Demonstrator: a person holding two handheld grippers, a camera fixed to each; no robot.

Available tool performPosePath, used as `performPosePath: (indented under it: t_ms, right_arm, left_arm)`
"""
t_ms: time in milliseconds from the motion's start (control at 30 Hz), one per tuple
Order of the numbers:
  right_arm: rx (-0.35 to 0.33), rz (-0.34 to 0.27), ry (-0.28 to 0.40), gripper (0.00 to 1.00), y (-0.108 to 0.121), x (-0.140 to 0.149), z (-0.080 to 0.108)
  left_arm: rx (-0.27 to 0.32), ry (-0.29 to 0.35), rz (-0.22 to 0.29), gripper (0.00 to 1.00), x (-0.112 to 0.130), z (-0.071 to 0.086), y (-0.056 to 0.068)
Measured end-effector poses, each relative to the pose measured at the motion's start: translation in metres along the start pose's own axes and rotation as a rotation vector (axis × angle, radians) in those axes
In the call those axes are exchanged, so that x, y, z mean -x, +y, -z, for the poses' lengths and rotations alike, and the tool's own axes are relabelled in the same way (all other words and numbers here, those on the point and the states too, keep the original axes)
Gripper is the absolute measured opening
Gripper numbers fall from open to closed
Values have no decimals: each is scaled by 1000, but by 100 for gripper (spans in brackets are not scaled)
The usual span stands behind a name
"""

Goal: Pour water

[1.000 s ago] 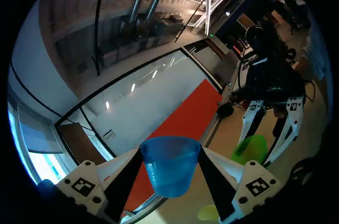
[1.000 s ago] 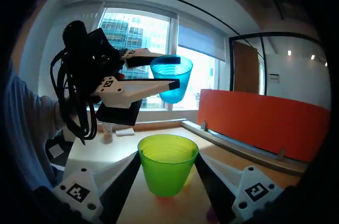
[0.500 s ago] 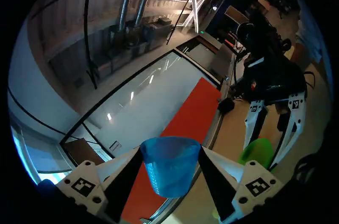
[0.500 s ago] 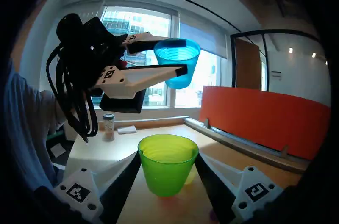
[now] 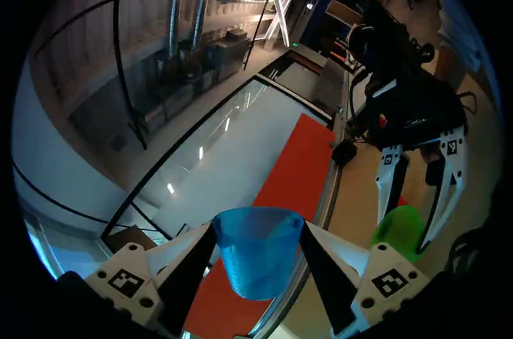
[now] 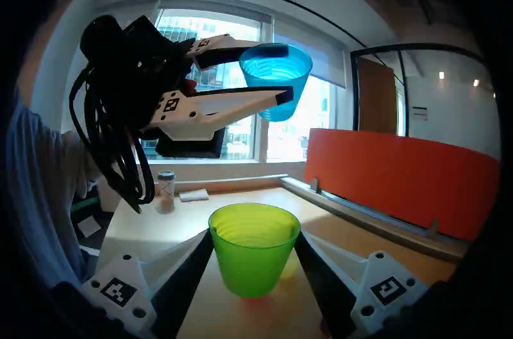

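In the left gripper view, my left gripper point(image 5: 257, 231) is shut on a translucent blue cup point(image 5: 256, 256), pointed up toward the ceiling. Down at the right of that view, the right gripper point(image 5: 404, 236) holds a green cup point(image 5: 399, 227) over the table. In the right gripper view, my right gripper point(image 6: 254, 238) is shut on the green cup point(image 6: 254, 249), upright just above the wooden table point(image 6: 160, 230). The left gripper point(image 6: 285, 72) hangs high above it with the blue cup point(image 6: 274, 76) tipped, its mouth facing this way. No stream of water is visible.
An orange partition point(image 6: 397, 179) runs along the table's right side on a grey rail. A small jar point(image 6: 165, 190) and a white object point(image 6: 192, 196) sit near the window sill. A person's blue sleeve point(image 6: 35, 198) and black cables point(image 6: 118, 134) are at the left.
The left gripper has lifted the blue cup higher and a little to the right, tipping it further. The green cup in the right gripper has stayed put.
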State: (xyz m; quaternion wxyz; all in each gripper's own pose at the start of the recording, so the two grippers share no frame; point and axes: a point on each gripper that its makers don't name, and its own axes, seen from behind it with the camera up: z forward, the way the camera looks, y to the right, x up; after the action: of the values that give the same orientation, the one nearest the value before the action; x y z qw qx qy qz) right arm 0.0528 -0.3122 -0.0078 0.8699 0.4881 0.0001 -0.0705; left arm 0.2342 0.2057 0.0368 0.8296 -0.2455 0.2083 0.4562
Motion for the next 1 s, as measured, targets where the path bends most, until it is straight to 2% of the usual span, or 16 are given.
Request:
performPosePath:
  t_ms: [300,1000]
  right_arm:
    - [4,-2,2,91,3,2,2]
    - [11,3,7,91,5,1,7]
  left_arm:
    - [-4,14,-77,87,-9,-2,-1]
    - [-12,13,-183,87,-17,-3,-2]
